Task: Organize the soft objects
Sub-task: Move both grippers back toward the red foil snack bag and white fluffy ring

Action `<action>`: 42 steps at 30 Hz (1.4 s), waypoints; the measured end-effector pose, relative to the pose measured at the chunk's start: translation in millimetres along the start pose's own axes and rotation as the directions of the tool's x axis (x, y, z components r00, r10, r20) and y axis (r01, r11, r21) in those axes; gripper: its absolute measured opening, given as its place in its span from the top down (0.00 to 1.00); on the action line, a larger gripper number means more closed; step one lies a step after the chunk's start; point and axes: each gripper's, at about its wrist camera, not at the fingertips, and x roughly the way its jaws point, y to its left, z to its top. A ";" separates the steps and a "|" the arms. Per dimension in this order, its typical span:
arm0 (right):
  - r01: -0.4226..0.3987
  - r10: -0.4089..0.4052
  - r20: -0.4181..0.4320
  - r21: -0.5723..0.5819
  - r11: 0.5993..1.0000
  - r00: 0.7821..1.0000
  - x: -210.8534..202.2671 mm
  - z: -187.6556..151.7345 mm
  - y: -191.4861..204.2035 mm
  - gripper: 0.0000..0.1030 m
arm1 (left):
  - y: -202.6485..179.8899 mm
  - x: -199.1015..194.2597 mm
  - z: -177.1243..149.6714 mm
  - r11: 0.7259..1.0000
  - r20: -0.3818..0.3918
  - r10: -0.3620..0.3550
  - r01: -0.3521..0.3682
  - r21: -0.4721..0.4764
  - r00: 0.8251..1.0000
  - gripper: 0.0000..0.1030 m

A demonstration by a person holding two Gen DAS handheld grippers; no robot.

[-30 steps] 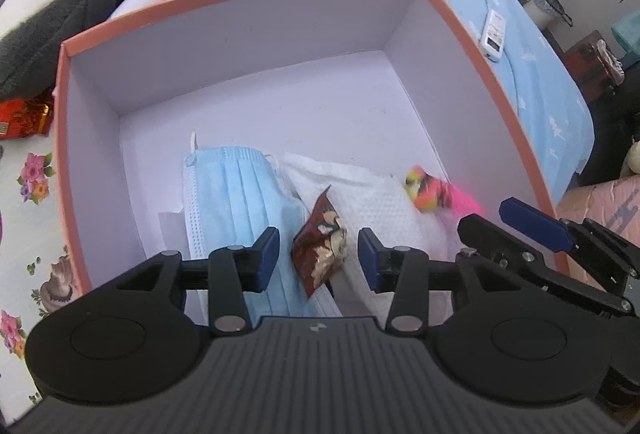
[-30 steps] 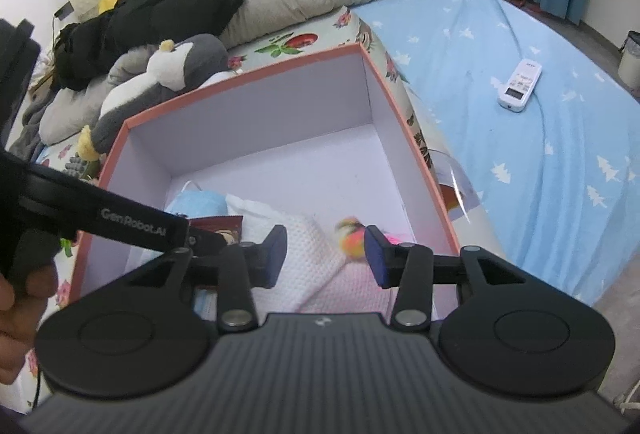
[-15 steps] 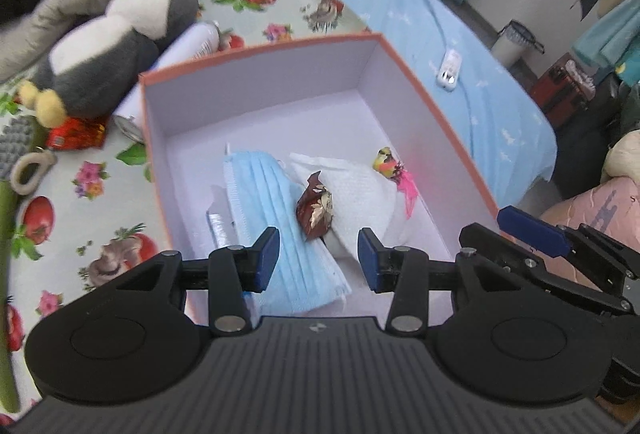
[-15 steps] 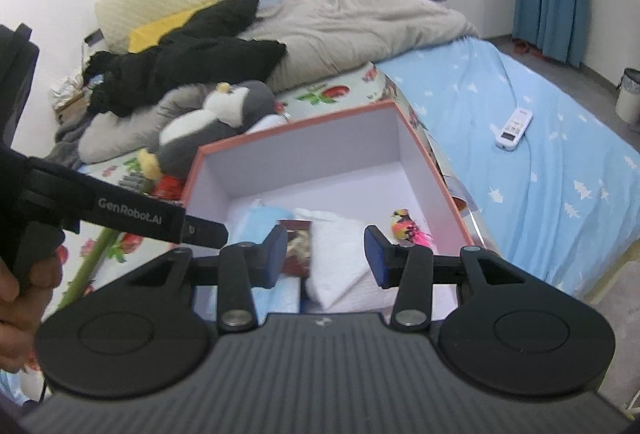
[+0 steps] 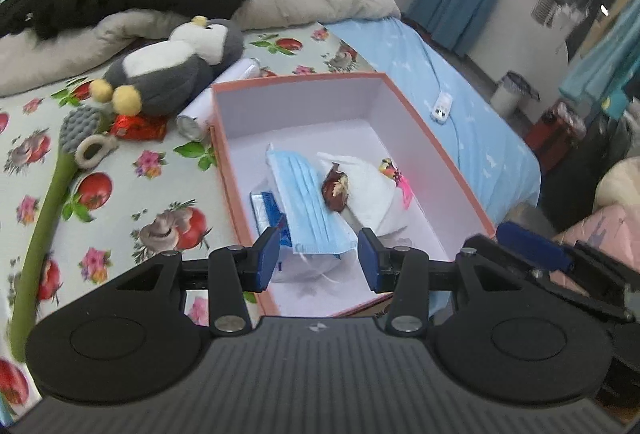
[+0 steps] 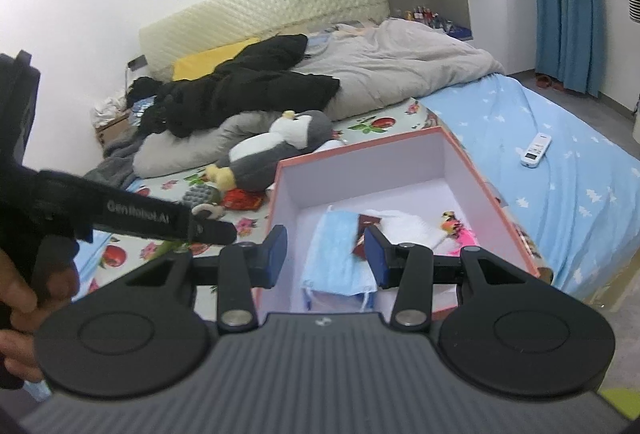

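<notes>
Soft objects lay gathered in the box (image 5: 420, 137), an open pink-rimmed carton on the flowered sheet (image 5: 132, 193) of the bed. Inside: blue face mask (image 5: 308, 201) toward the near left, white cloth (image 5: 372, 189) to its right, a brown wrapper (image 5: 336, 185) lying across the two, a small pink-and-yellow toy (image 5: 394, 173) at the cloth's right edge. A blue-white packet (image 5: 266, 207) lay partly under the mask. Far half of the box floor was bare, so room remained, judged.

Left claw (image 5: 318, 260) was spread, nothing between its pads; it hung above the near end of the box. Right claw (image 6: 326, 256) likewise spread and empty, also over the near end. Judged: both free for a next pick.

Outside the box, to its left: plush penguin (image 5: 172, 61) on its side, apparently unsorted. Against it a red packet (image 5: 138, 125), a white cylinder (image 5: 212, 101) touching the box's left wall, a grey-headed green-stemmed item (image 5: 60, 161). These crowd the penguin. Remote (image 6: 536, 149) lay well apart on the blue sheet (image 6: 560, 193), far right.
</notes>
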 end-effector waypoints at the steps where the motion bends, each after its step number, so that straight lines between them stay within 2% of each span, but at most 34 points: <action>1: -0.005 0.005 0.003 -0.004 1.000 1.000 -3.0 -3.5 2.8 0.55 | 3.3 -7.0 -3.9 1.000 0.018 0.006 -0.006 -0.008 1.000 0.52; 7: -0.041 0.041 0.018 -0.036 0.999 0.999 -20.5 -23.3 23.4 0.55 | 17.6 -38.3 -27.6 0.999 0.094 0.030 -0.027 -0.031 0.995 0.52; 12: -0.084 0.086 0.024 -0.051 0.995 0.996 -24.0 -33.1 42.6 0.55 | 32.4 -51.4 -54.8 0.997 0.120 0.043 -0.036 -0.062 0.992 0.52; 16: -0.107 0.108 0.030 -0.056 0.993 0.994 -20.3 -41.6 55.7 0.55 | 54.4 -55.2 -80.5 0.993 0.150 0.089 -0.075 -0.095 0.985 0.52; 22: -0.137 0.137 -0.016 -0.058 0.989 0.991 -8.7 -60.7 72.8 0.56 | 102.1 -56.4 -112.3 0.968 0.165 0.173 -0.136 -0.212 0.971 0.52; 24: -0.145 0.144 -0.029 -0.062 0.987 0.989 -6.5 -66.9 79.1 0.56 | 115.9 -59.0 -122.8 0.957 0.165 0.180 -0.134 -0.259 0.970 0.52; 29: -0.154 0.151 -0.037 -0.097 0.983 0.988 -2.5 -78.9 95.2 0.55 | 133.4 -66.3 -151.6 0.943 0.174 0.210 -0.152 -0.295 0.962 0.52; 35: -0.163 0.158 -0.052 -0.111 0.980 0.986 10.6 -85.8 106.6 0.55 | 140.8 -74.3 -176.4 0.941 0.230 0.268 -0.203 -0.270 0.936 0.52; 42: -0.168 0.160 -0.079 -0.111 0.980 0.984 52.4 -80.4 117.8 0.56 | 165.0 -57.2 -173.2 0.921 0.257 0.307 -0.218 -0.322 0.916 0.52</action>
